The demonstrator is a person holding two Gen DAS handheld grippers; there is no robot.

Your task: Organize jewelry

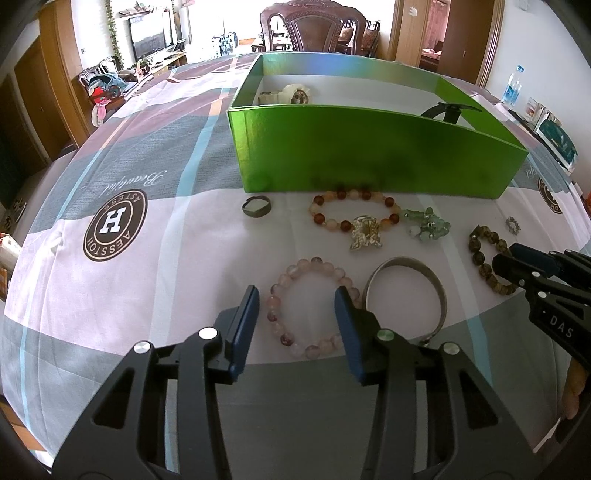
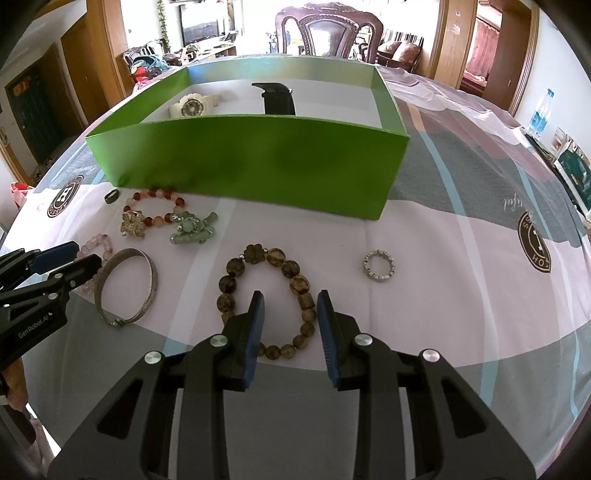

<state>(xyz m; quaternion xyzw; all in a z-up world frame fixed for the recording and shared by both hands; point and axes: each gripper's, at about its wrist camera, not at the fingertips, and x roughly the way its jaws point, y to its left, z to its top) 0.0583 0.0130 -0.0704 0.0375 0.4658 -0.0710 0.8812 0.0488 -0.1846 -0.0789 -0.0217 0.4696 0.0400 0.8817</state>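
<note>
A green box [image 1: 369, 147] [image 2: 258, 158] holds a white watch [image 1: 295, 95] [image 2: 192, 105] and a black watch [image 2: 277, 98]. In front of it lie a dark ring [image 1: 256, 205], a red-and-white bead bracelet [image 1: 321, 218] [image 2: 155, 218], a green bead piece [image 1: 426, 223] [image 2: 192, 230], a silver bangle [image 1: 441, 295] [image 2: 99, 288] and a silver ring [image 2: 378, 266]. My left gripper [image 1: 297, 295] is open over a pink bead bracelet [image 1: 275, 314]. My right gripper [image 2: 290, 299] is open, its fingers either side of the brown bead bracelet [image 2: 299, 284].
The table is covered by a patterned cloth [image 1: 147, 258]. A carved wooden chair [image 2: 328, 33] stands behind the box. A water bottle [image 2: 541, 114] and books stand at the far right edge.
</note>
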